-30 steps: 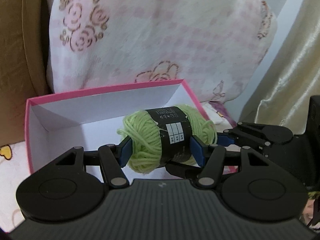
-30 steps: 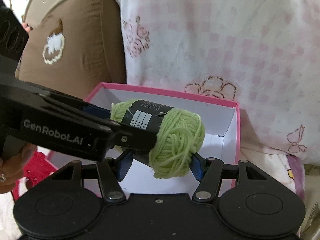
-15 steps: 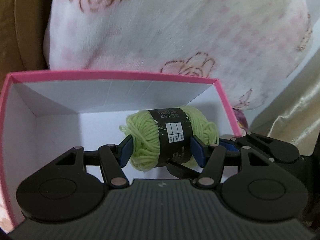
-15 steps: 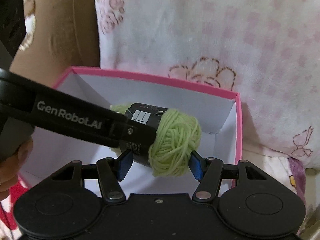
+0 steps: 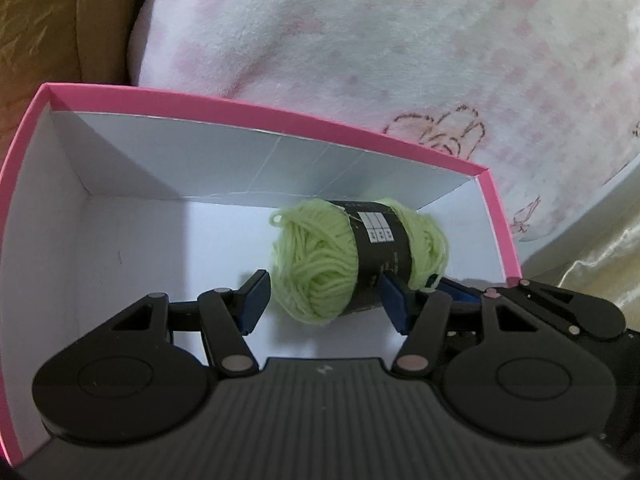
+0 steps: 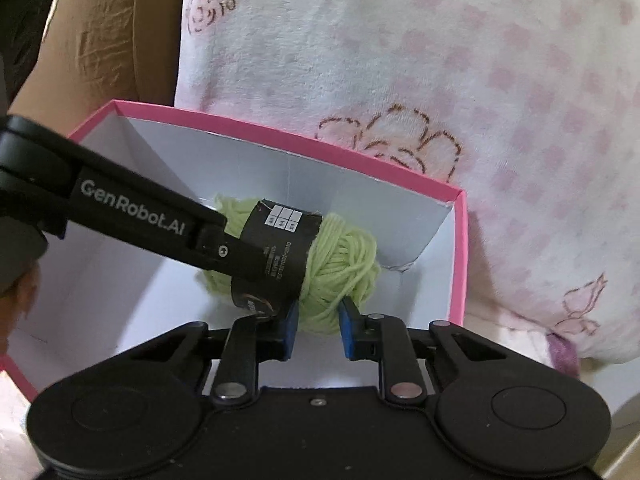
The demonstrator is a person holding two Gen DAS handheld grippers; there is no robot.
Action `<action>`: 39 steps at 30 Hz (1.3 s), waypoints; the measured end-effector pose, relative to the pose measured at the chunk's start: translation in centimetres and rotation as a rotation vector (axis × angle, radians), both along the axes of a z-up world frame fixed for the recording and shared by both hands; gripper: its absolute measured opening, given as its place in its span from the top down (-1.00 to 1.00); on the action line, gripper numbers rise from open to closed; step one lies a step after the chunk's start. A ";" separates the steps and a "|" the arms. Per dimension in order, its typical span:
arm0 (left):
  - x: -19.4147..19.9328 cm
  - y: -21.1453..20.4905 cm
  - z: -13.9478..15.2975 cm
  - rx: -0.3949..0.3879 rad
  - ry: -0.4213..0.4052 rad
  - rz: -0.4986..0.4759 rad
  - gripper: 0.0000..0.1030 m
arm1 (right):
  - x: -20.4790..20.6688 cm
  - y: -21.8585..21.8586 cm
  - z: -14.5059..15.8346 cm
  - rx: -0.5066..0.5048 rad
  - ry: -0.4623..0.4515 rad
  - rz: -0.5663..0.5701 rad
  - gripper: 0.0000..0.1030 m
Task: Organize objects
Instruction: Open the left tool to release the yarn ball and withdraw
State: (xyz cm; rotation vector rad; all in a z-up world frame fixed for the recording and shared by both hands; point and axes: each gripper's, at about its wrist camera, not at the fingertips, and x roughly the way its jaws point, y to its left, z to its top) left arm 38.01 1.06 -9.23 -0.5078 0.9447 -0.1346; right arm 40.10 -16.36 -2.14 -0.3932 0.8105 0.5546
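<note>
The green yarn ball (image 5: 352, 264) with its black paper band (image 6: 276, 256) is low inside the pink box (image 5: 280, 118), near the far wall and toward the right corner, and I think it rests on the white floor or almost does. The left gripper (image 5: 324, 300) has the yarn between its blue pads; its jaws are closing at this moment, the right pad (image 5: 394, 306) touches the band, while the left pad (image 5: 254, 300) seems a little apart from the wool. The right gripper (image 6: 318, 330) has its jaws drawn close together, as narrow as they go, and the pads sit at the near lower edge of the wool; whether they pinch some strands I cannot tell. To do this step well, I would let the ball settle fully on the floor before releasing, open both sides gently, and draw back straight so no loose strand is pulled out. Behind the box lies a soft pink blanket (image 5: 360, 48).
</note>
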 end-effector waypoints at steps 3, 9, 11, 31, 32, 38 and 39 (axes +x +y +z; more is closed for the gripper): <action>0.4 -0.8 -0.1 -0.011 0.007 -0.013 0.28 | -0.8 -0.2 0.1 0.022 -0.023 0.029 0.52; 1.8 -3.3 0.4 -0.009 0.000 -0.053 0.32 | -1.1 -0.6 0.0 0.028 -0.014 0.033 0.53; 1.9 -3.7 0.5 0.018 -0.003 -0.054 0.31 | -1.2 -1.0 0.0 0.035 -0.004 0.018 0.53; -3.9 -2.5 6.3 0.157 -0.033 -0.080 -0.12 | -4.9 -3.3 3.8 0.136 0.000 -0.002 0.33; -4.7 -2.6 6.9 0.177 -0.040 -0.093 -0.13 | -5.2 -3.4 4.1 0.138 -0.001 -0.004 0.31; -9.7 -2.1 10.5 0.241 -0.060 -0.129 -0.21 | -8.2 -4.5 6.4 0.133 0.007 -0.006 0.27; -10.4 -2.2 10.9 0.246 -0.079 -0.136 -0.22 | -8.6 -4.6 7.0 0.133 0.006 -0.004 0.24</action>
